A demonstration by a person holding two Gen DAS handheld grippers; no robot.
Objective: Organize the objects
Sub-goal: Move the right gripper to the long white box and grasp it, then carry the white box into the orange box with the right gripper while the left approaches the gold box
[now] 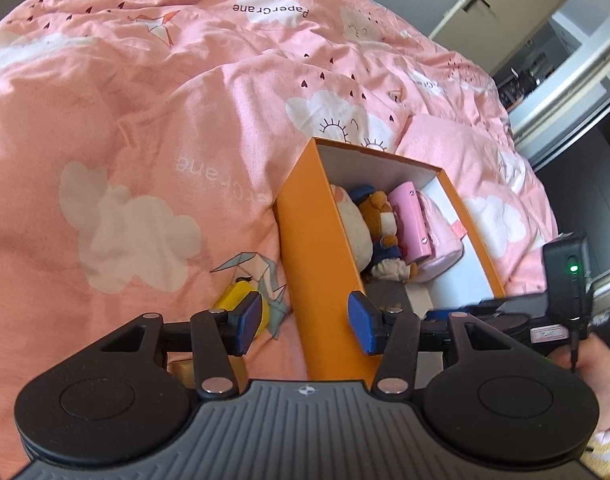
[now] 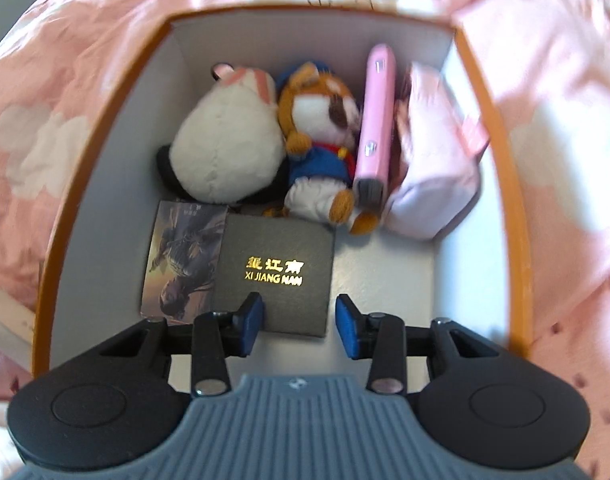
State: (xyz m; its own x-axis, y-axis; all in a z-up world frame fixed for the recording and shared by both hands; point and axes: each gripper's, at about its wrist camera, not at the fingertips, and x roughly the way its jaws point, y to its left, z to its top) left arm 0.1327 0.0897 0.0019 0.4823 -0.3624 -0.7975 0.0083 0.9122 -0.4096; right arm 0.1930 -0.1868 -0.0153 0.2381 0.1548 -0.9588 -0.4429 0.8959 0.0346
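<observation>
An orange box (image 1: pixel 317 240) with a white inside lies on a pink bed cover. It also shows in the right wrist view (image 2: pixel 501 128). Inside lie a white plush (image 2: pixel 225 144), a brown plush in blue clothes (image 2: pixel 321 140), a pink case (image 2: pixel 375 120), a pale pink pouch (image 2: pixel 433 168), a black box with gold letters (image 2: pixel 277 268) and a picture card (image 2: pixel 181 264). My right gripper (image 2: pixel 299 322) is open and empty above the black box. My left gripper (image 1: pixel 305 322) is open and empty, straddling the box's left wall. A yellow object (image 1: pixel 235 298) lies by its left finger.
The pink bed cover (image 1: pixel 145 120) with cloud prints fills the scene. A folded pink cloth (image 1: pixel 457 148) lies behind the box. A cabinet (image 1: pixel 517 12) and a doorway stand at the far right. The right gripper's body (image 1: pixel 537 316) and hand show beside the box.
</observation>
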